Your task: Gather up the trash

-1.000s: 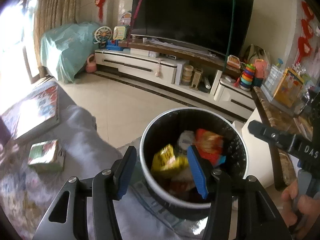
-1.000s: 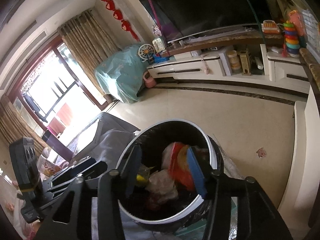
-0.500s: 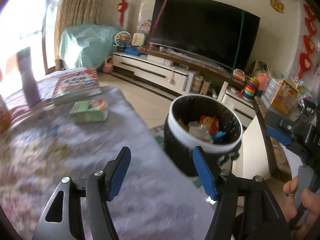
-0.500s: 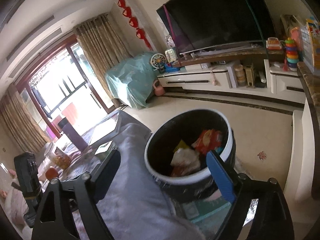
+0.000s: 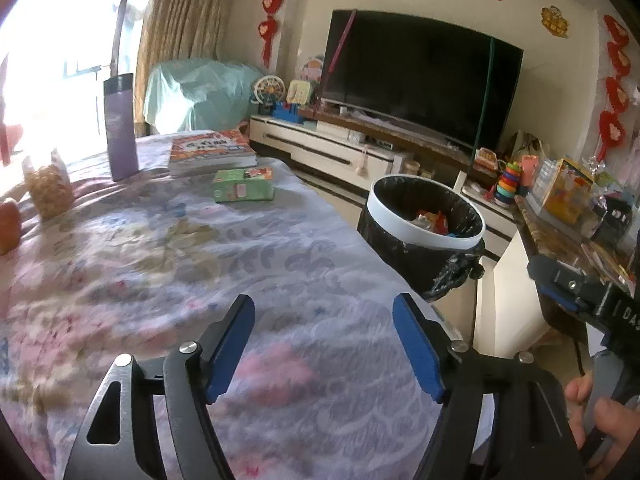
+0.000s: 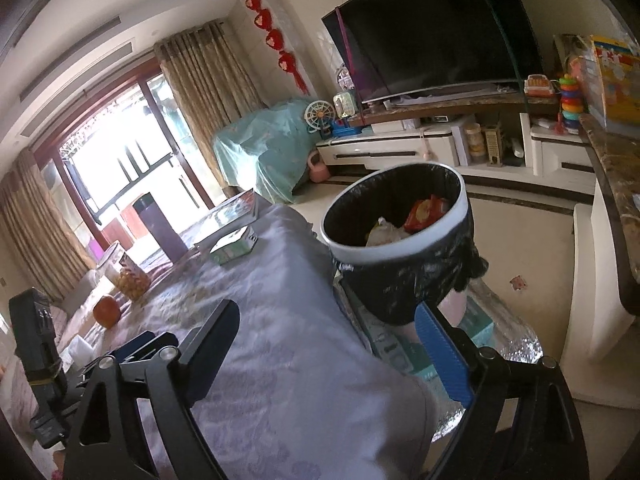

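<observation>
Now, at nine o'clock in the left wrist view, a snack bag [image 5: 49, 194] sits on the floral tablecloth [image 5: 168, 264]. Toward eleven lies a green box [image 5: 243, 190]. Low at six, the left gripper [image 5: 323, 350] is spread wide, grasping nothing. At two o'clock stands the trash bin [image 5: 424, 232], wrappers inside. The right gripper [image 6: 326, 350] is likewise released, bin [image 6: 394, 216] at one o'clock.

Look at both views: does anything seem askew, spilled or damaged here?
Nothing stands out. The trash bin stands upright beside the table, wrappers inside it, none visibly spilled. The green box lies flat. Both claws, left and right, are open and empty.
</observation>
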Demonstrator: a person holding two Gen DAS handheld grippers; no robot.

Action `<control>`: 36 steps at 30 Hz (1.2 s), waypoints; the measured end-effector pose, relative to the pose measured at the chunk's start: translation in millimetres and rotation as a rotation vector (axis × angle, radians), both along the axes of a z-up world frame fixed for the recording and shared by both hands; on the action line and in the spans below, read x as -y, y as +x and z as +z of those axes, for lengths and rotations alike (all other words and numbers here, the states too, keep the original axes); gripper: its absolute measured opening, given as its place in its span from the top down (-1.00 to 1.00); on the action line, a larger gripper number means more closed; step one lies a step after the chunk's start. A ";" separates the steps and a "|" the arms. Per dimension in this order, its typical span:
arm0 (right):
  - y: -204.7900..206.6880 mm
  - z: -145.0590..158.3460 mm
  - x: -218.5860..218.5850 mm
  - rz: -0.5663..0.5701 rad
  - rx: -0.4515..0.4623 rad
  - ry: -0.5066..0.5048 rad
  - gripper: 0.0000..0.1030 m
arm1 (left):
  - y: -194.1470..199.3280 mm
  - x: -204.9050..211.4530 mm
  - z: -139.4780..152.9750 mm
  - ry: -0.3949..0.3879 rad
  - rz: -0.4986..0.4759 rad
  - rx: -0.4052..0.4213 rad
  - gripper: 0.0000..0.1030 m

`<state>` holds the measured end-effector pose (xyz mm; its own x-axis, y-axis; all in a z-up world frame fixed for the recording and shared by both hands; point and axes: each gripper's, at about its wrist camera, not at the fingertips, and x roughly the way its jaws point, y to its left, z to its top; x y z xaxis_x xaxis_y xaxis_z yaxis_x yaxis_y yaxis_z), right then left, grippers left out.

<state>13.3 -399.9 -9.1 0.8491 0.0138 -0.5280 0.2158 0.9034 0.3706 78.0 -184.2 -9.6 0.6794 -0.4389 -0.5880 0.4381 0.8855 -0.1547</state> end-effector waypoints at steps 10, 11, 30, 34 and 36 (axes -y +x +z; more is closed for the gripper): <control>-37.7 23.0 -30.5 -0.030 0.096 -0.120 -0.85 | -65.1 -32.6 29.7 -0.013 0.018 0.155 -0.69; -41.3 31.8 -35.1 -0.034 0.116 -0.149 -0.89 | -74.4 -35.9 35.9 -0.015 0.030 0.185 -0.88; -64.2 18.3 -80.8 -0.104 0.248 -0.353 -1.00 | -126.2 -44.9 22.1 0.092 0.213 0.323 -0.99; -63.4 16.0 -87.7 -0.085 0.242 -0.375 -1.00 | -126.6 -47.0 25.1 0.084 0.223 0.327 -0.99; -62.5 14.4 -87.8 -0.077 0.238 -0.367 -1.00 | -126.5 -48.5 25.8 0.079 0.231 0.328 -0.99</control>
<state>-49.2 -312.1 5.3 0.9388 -0.2058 -0.2764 0.2348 0.9691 0.0760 -48.6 -135.8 16.2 0.9117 -0.2153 -0.3499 0.2414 0.9699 0.0322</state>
